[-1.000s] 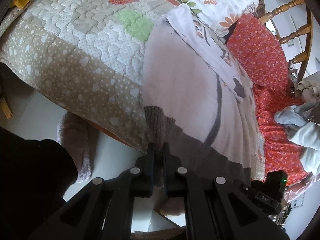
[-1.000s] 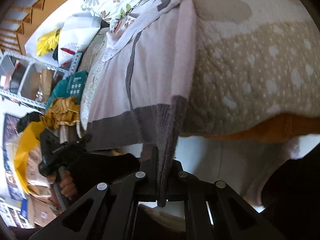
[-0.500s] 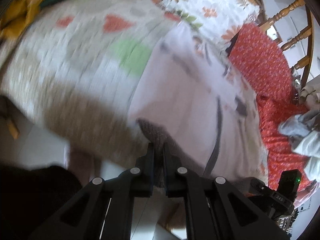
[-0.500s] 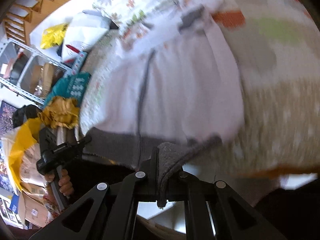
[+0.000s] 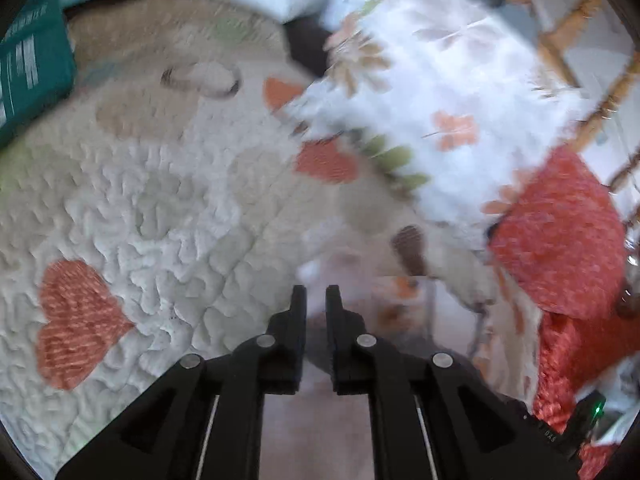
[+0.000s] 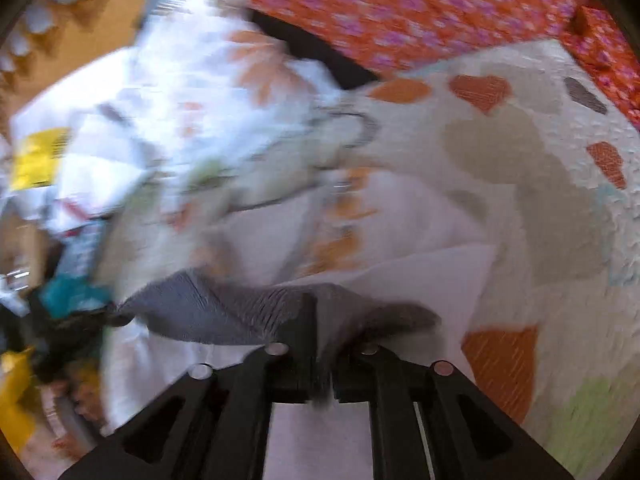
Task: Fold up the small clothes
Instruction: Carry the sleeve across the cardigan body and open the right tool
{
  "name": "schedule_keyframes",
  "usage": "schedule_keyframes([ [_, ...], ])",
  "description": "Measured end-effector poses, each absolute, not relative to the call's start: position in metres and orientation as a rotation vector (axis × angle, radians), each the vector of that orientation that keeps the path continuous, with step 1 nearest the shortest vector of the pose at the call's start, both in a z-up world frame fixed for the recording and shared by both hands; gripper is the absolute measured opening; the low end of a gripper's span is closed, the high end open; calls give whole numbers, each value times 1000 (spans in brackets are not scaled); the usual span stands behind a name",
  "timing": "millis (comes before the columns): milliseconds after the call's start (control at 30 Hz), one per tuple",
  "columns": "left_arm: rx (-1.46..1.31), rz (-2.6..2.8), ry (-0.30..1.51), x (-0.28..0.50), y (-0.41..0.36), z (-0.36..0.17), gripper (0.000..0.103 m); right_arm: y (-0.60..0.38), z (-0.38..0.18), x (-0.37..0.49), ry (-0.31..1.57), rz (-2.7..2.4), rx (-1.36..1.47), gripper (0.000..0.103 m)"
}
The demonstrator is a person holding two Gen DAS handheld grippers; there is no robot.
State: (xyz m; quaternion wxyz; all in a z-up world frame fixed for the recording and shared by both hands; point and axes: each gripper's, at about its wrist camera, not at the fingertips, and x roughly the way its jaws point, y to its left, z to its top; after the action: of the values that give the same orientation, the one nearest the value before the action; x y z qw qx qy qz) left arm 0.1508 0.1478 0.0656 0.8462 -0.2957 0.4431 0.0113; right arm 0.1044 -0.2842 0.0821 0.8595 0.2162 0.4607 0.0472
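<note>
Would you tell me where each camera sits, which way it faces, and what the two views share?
Left wrist: sits on the left gripper, looking steeply down across the heart-patterned quilt; only that gripper shows, closed on the pink garment.
Right wrist: sits on the right gripper, looking down over the same bed; its jaws have just been opening, with the garment's grey hem between them.
Shared: the quilt, the garment, the floral cloth and the red fabric.
</note>
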Motion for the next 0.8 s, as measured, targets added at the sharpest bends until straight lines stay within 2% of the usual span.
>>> schedule_keyframes([
  [100, -665, 11, 1023, 162, 146, 43, 13, -295, 63, 123, 1016, 53, 478, 27],
  [167, -629, 6, 1030, 161, 140, 45, 32, -297, 67, 129, 1004, 54, 460, 36],
  [233, -582, -1, 1025, 157, 133, 52, 42, -299, 80, 125, 954, 25, 404, 45],
  [267, -564, -5, 1022, 155, 129, 56, 42, -301, 83, 123, 938, 14, 395, 48],
  [533, -304, -132, 979, 132, 91, 70, 43, -302, 96, 106, 904, 26, 393, 48],
  [600, -255, -175, 995, 135, 80, 66, 49, -292, 94, 104, 906, 56, 376, 48],
  [633, -238, -196, 1016, 139, 76, 61, 53, -283, 91, 105, 915, 94, 372, 48],
  [800, -297, -37, 1101, 166, 100, 32, 53, -252, 64, 122, 1013, 174, 292, 49],
])
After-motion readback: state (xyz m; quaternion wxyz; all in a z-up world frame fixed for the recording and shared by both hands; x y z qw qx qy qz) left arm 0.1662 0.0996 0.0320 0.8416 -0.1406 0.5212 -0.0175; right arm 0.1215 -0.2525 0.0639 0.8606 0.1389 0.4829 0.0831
